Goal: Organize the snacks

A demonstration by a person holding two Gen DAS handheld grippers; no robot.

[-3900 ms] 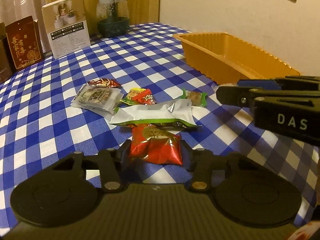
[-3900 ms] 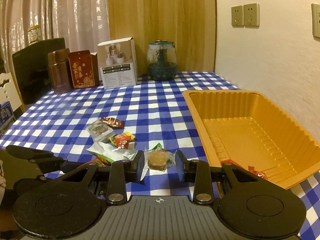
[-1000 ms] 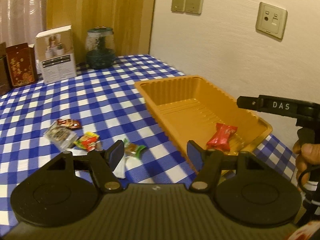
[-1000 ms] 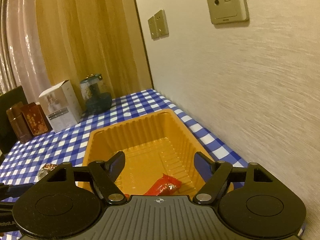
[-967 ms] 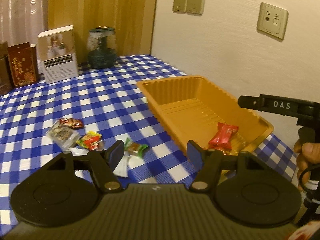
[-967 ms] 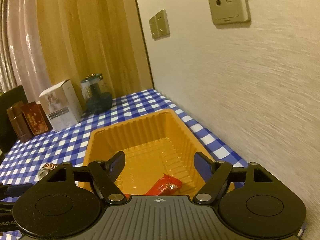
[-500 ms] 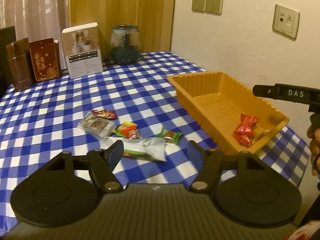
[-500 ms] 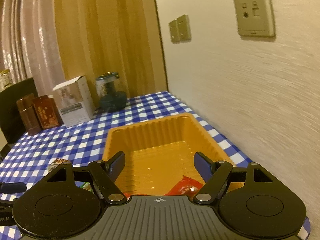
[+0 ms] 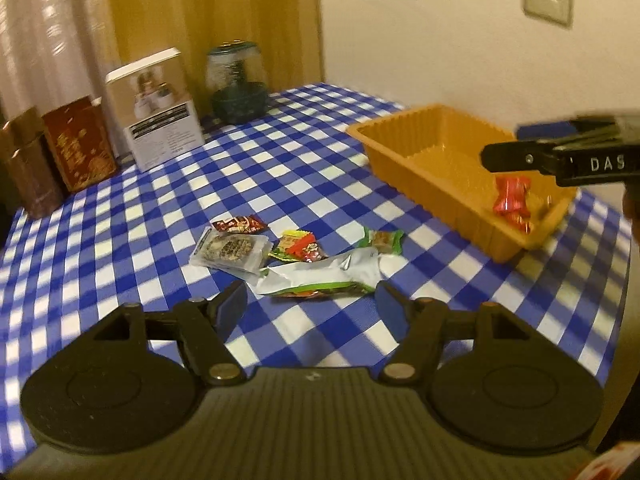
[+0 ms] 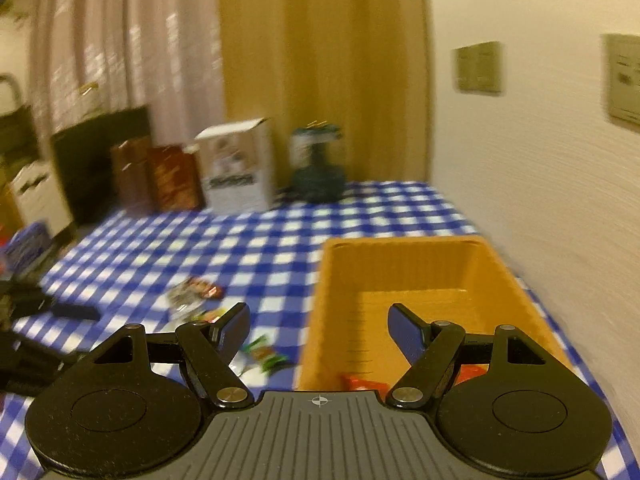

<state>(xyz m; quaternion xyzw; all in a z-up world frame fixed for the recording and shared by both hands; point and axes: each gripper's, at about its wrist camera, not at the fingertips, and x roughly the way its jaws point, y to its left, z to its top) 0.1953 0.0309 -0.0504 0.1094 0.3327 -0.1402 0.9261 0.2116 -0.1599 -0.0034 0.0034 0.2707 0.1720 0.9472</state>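
On the blue checked cloth lie several snacks: a silver and green pouch, a clear pack of dark biscuits, a red and yellow candy, a green-wrapped cake and a small dark red packet. My left gripper hovers open just in front of the silver pouch, nothing between its fingers. An orange tray at the right holds red packets. My right gripper stands open and empty above the tray's near left rim; its side shows in the left wrist view.
At the table's far end stand a white box, a dark glass jar, a red box and a brown tin. A white wall with sockets runs close behind the tray. A hand shows at the right edge.
Both views have swung left, away from the tray. The loose snacks now sit centred before my left gripper; the right gripper has drawn left over the tray's rim. Both stay open.
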